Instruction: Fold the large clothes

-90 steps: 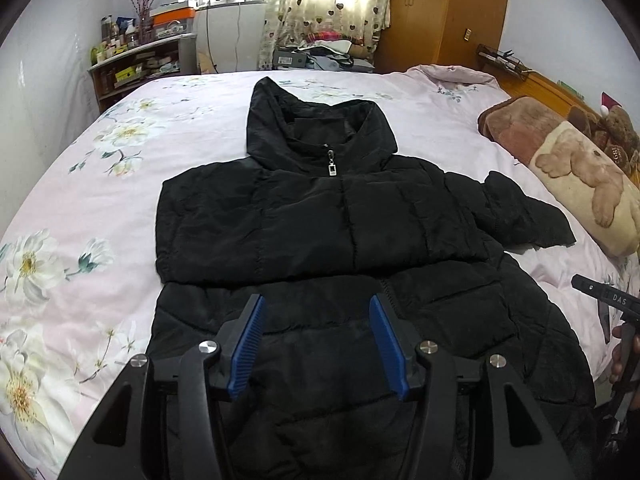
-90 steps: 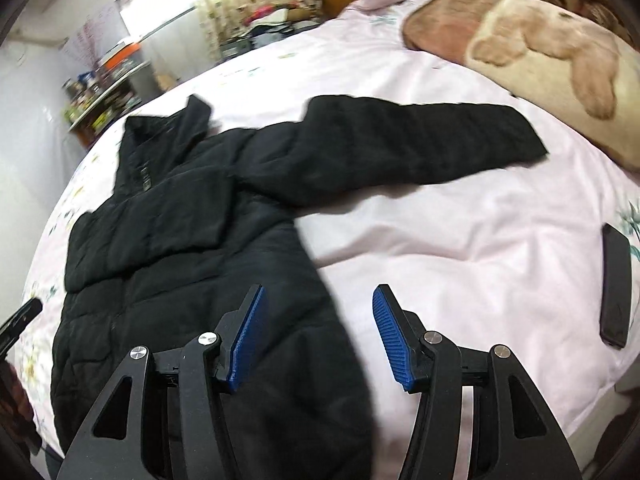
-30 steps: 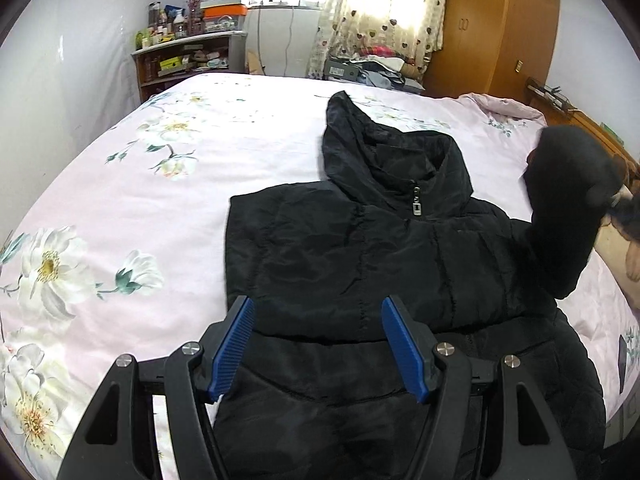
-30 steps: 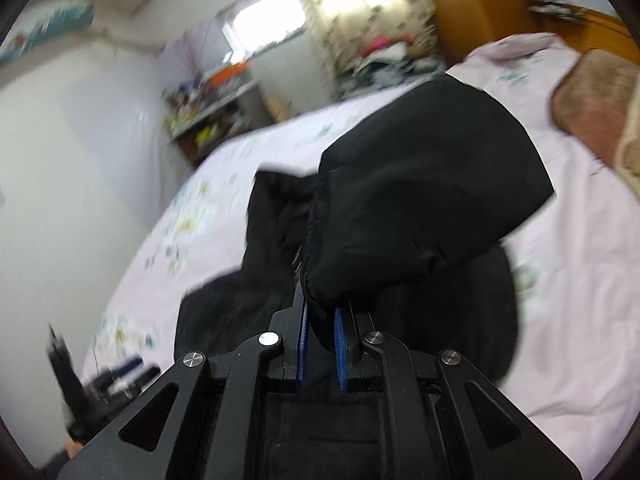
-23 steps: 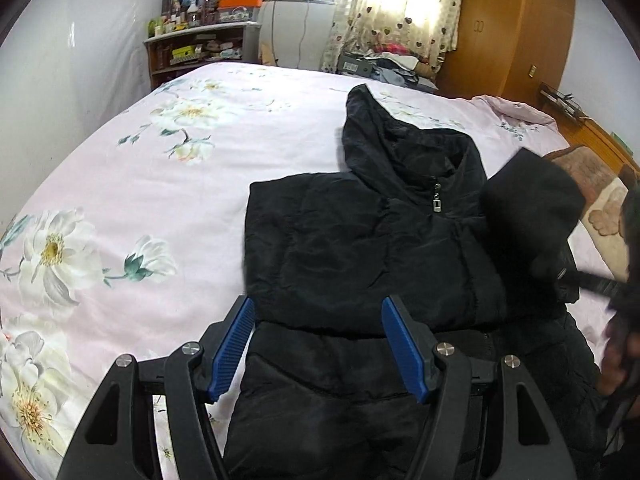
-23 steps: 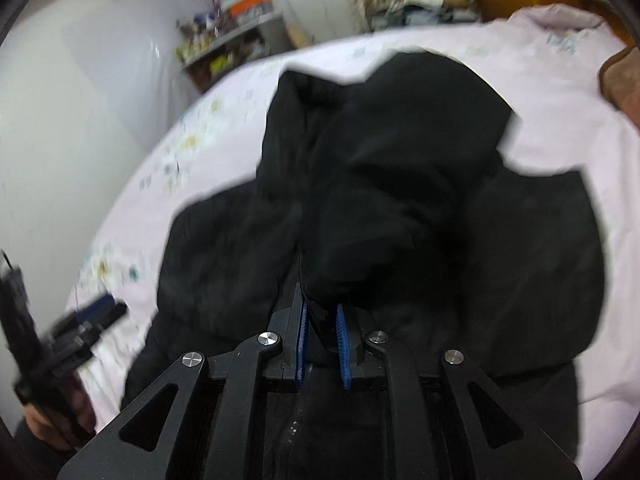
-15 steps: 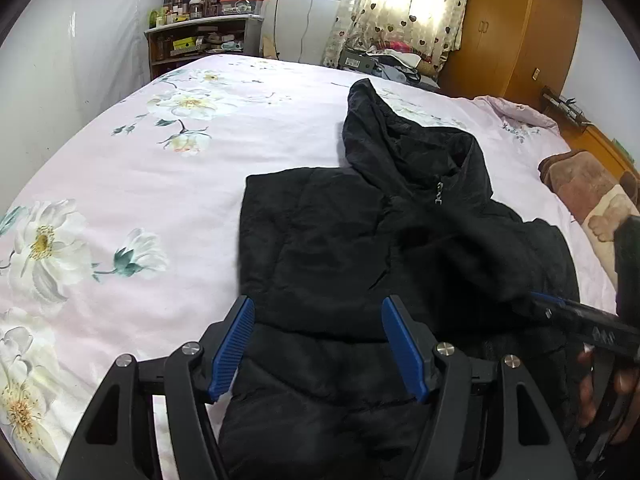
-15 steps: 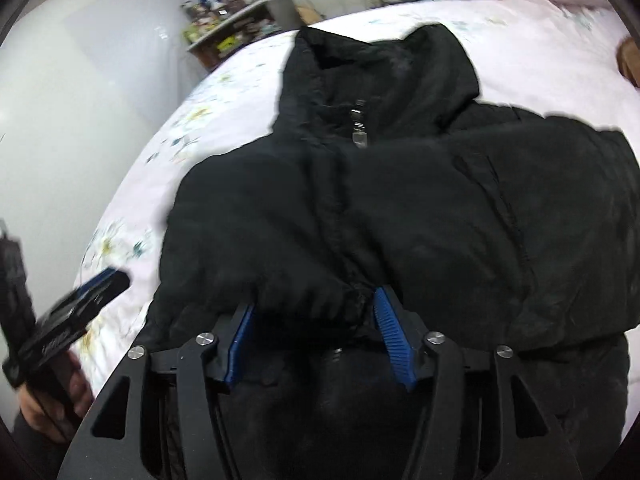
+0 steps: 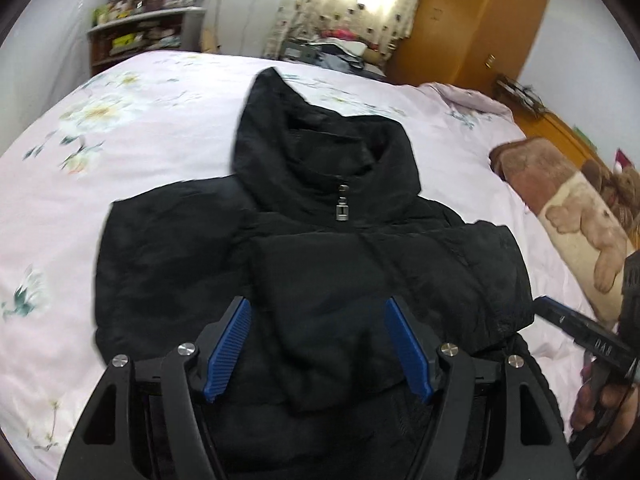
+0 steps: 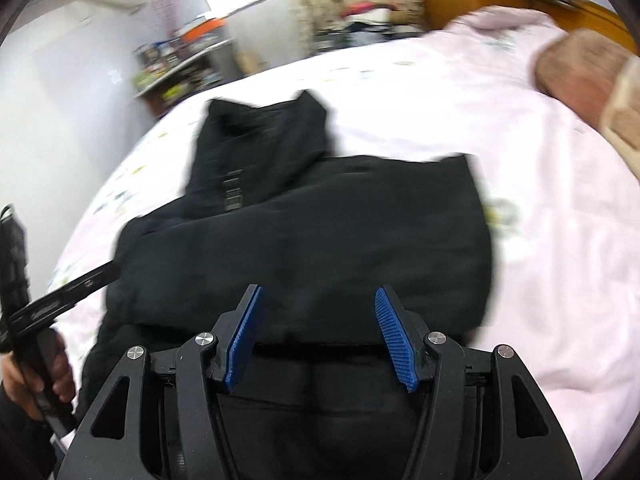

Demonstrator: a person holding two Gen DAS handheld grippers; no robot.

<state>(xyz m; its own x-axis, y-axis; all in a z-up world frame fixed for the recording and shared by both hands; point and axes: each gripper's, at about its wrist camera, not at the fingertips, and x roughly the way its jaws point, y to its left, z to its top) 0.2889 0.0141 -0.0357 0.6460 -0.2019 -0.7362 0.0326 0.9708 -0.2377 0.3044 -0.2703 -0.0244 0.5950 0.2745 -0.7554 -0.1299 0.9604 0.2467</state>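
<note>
**Black jacket flat on the bed, both claws hanging loose above it**

Biggest thing first: the bed (image 9: pixel 168 128) with its pink floral cover fills both views. The black hooded jacket (image 9: pixel 320 264) lies spread across the middle of it, hood toward 12 o'clock, both sleeves folded in over the chest.

The left wrist view is the sharp one. It shows the silver zipper pull (image 9: pixel 343 209) under the collar, the wooden wardrobe (image 9: pixel 472 20) at 1 o'clock, and a bear-print blanket (image 9: pixel 576 216) at 3 o'clock. The right wrist view is smeared, so the zipper there is only a blur, but it does catch the shelf unit (image 10: pixel 180 68) at 10 o'clock.

Left gripper (image 9: pixel 318 350): jaws spread and opening a touch more, with nothing pinched, only jacket fabric lying underneath. Right gripper (image 10: pixel 318 336): released, jaws wide, hovering over the jacket's lower half.

Each camera catches the other tool: the right gripper and its hand (image 9: pixel 600 404) at 4 o'clock in the left view, the left one and its hand (image 10: pixel 36 376) at 8 o'clock in the right view.
</note>
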